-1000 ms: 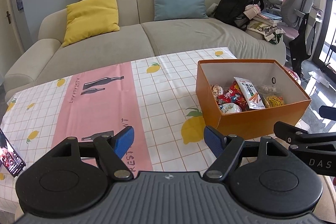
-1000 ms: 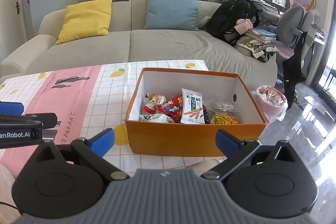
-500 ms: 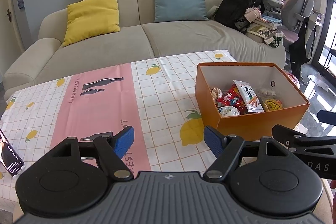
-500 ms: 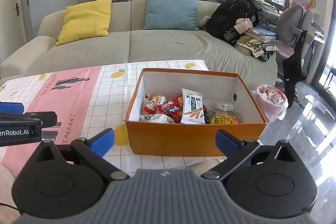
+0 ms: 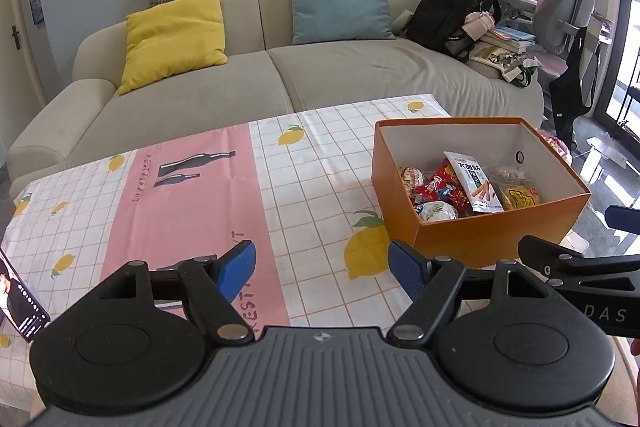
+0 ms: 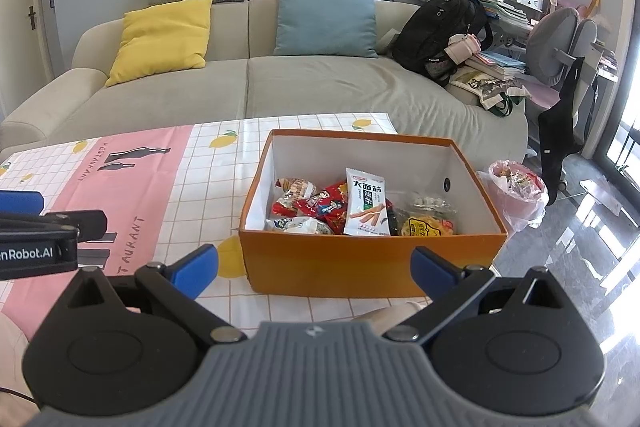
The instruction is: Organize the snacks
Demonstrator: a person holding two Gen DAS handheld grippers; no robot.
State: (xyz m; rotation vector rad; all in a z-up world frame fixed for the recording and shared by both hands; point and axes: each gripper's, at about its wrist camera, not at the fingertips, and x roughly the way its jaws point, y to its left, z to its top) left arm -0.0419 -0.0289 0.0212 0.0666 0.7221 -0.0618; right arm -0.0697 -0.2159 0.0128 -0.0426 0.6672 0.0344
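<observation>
An orange box (image 5: 496, 233) (image 6: 360, 263) stands on the right part of the table. Several snack packets lie inside it, among them a white packet (image 5: 474, 183) (image 6: 367, 201), red packets (image 6: 326, 205) and a yellow packet (image 6: 426, 225). My left gripper (image 5: 322, 269) is open and empty, held over the tablecloth to the left of the box. My right gripper (image 6: 314, 265) is open and empty, just in front of the box's near wall. Each gripper shows at the edge of the other's view.
The table carries a white checked cloth with lemons and a pink strip (image 5: 188, 203). A phone (image 5: 20, 301) leans at the left edge. A sofa (image 5: 320, 83) with cushions and a black backpack (image 6: 440, 31) stands behind. A pink bin bag (image 6: 518, 193) sits on the floor at the right.
The left wrist view has shifted slightly, so the box sits a little lower and nearer the middle. Both grippers stay open. The snacks have not moved.
</observation>
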